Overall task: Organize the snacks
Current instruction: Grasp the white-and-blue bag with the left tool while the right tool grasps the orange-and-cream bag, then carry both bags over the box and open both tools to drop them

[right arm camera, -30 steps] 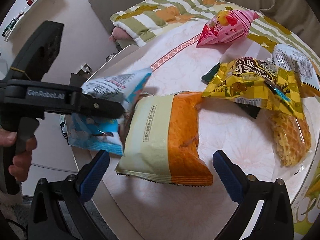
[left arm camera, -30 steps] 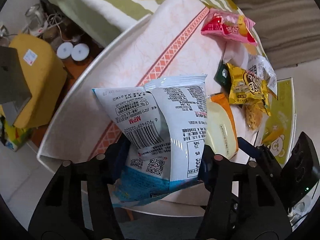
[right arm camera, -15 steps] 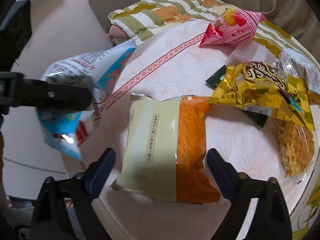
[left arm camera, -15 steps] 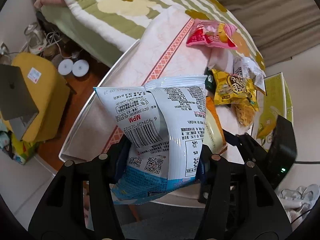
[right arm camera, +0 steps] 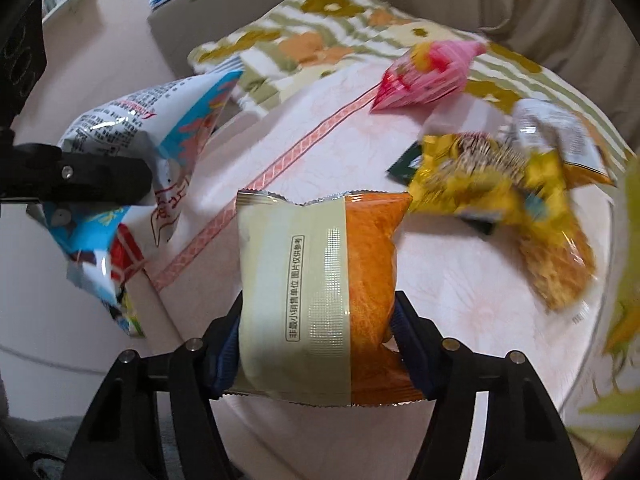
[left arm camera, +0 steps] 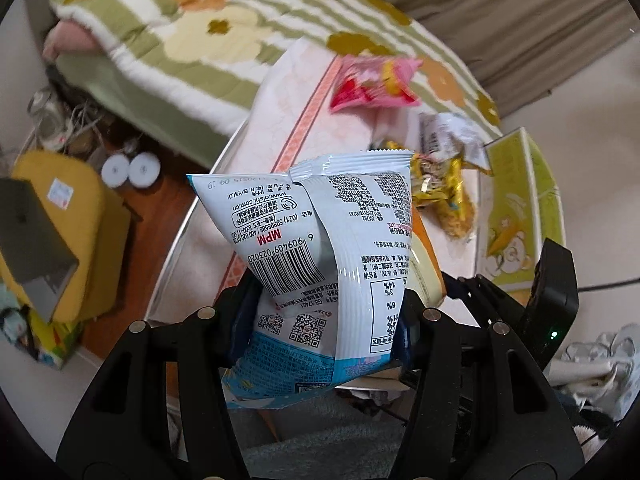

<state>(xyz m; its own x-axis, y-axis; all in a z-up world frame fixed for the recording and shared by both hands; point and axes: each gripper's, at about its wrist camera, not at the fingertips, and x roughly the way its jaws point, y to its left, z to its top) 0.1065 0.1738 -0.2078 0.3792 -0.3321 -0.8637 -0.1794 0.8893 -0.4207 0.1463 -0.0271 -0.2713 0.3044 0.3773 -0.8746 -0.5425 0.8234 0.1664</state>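
My left gripper [left arm camera: 324, 332] is shut on a white and blue snack bag [left arm camera: 332, 248], held up above the near left edge of the table; bag [right arm camera: 160, 128] and gripper also show at the left of the right wrist view. My right gripper [right arm camera: 316, 340] is shut on a cream and orange snack bag [right arm camera: 320, 288] at the table's near edge. On the table [right arm camera: 460, 312] lie a pink bag [right arm camera: 424, 76], a yellow bag [right arm camera: 492, 180], a clear noodle pack [right arm camera: 560, 264] and a white bag [right arm camera: 560, 132].
A yellow-green carton [left arm camera: 516, 208] stands at the table's right side. A bed with a flowered quilt [left arm camera: 192, 32] lies beyond the table. A yellow stool [left arm camera: 68, 232] and floor clutter sit to the left, below the table edge.
My right gripper has moved in and closed on the cream and orange bag. My left gripper has lifted the white and blue bag higher and away from the table.
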